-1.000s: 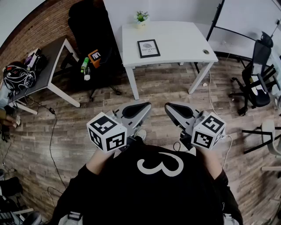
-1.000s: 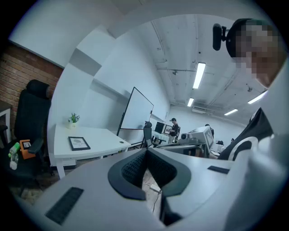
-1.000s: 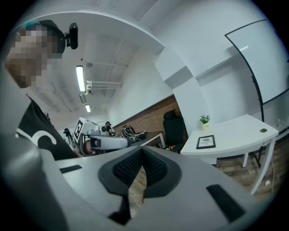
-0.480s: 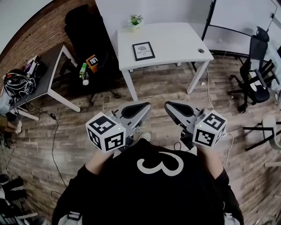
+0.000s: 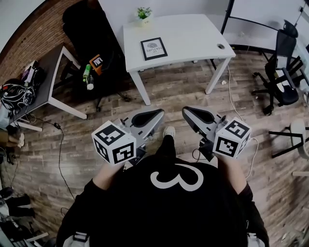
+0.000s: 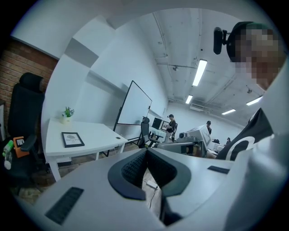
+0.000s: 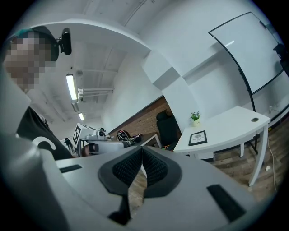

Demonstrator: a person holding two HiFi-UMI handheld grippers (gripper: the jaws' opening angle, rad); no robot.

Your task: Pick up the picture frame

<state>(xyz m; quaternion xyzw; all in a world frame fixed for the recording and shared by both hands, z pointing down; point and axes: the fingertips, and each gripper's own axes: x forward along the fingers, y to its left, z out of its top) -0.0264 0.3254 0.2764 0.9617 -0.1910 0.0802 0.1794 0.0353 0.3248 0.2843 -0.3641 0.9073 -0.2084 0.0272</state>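
Nearest to me, the left gripper [image 5: 160,113] and right gripper [image 5: 185,111] are level in front of my chest. Each has its jaws pressed together on nothing. The ribbed pads meet along one seam in both gripper views, which the head view, looking down from above, cannot confirm.

Just behind and between the jaw tips, a shoe [image 5: 169,131] now pokes forward over the wood floor. It was tucked under me a second ago. The white table [image 5: 193,53] has also slid up and to the left in the head view and looks slightly larger. I read this as my first stride towards the table, so the pick-up has not yet begun.

The picture frame [image 5: 153,48] is well ahead of both jaws. It lies flat on the table, untouched, in front of a small potted plant [image 5: 143,13].

The left gripper view puts the frame ahead and to the left of its jaws. Only this view shows a whiteboard [image 6: 133,106] and distant people [image 6: 171,122]. The right gripper view puts the frame ahead and to the right of its jaws.
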